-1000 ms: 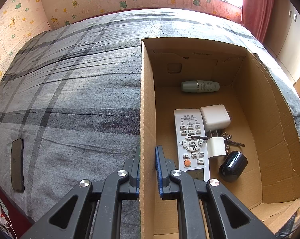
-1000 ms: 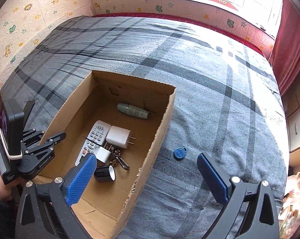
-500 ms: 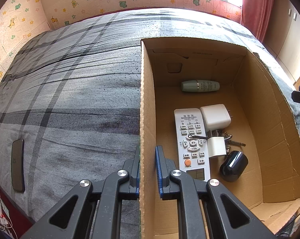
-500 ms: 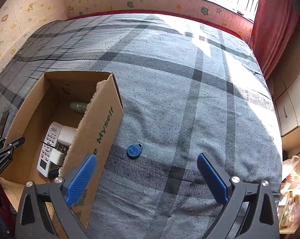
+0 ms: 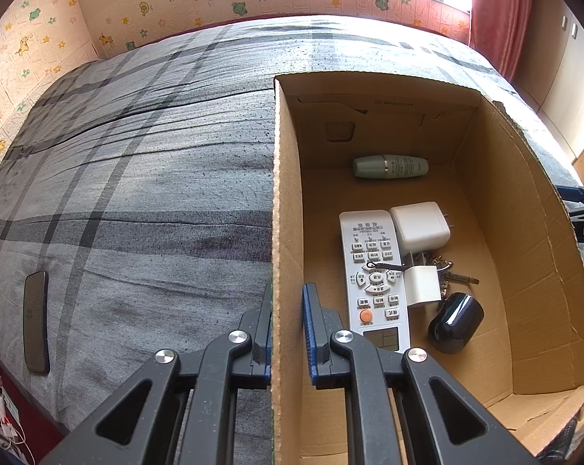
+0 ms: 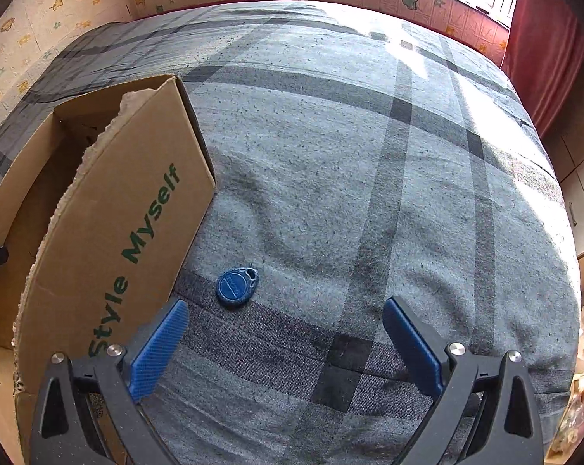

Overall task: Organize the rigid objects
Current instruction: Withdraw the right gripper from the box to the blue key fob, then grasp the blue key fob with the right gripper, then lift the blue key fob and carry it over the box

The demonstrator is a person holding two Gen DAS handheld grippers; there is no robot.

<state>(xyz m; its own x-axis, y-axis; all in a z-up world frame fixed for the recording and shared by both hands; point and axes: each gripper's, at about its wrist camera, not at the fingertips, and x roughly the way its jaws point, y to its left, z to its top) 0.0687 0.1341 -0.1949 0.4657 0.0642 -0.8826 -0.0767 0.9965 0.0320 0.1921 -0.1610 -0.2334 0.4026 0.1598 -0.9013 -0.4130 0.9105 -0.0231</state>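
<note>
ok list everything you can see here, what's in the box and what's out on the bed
cardboard box: 1, brown, on the bed, green "Style Myself" print outside
bottle: 1, pale green, lying at the box's far end
remote: 1, white, flat on the box floor
chargers: 2, white, beside the remote
keys: 1 bunch, metal, beside the smaller charger
round object: 1, glossy black, near end of the box
key fob: 1, blue, on the bed outside the box
phone: 1, dark, near the bed's edge
bed cover: 1, grey plaid
left gripper: shut on the box wall
right gripper: open above the bed, fob just ahead
</note>
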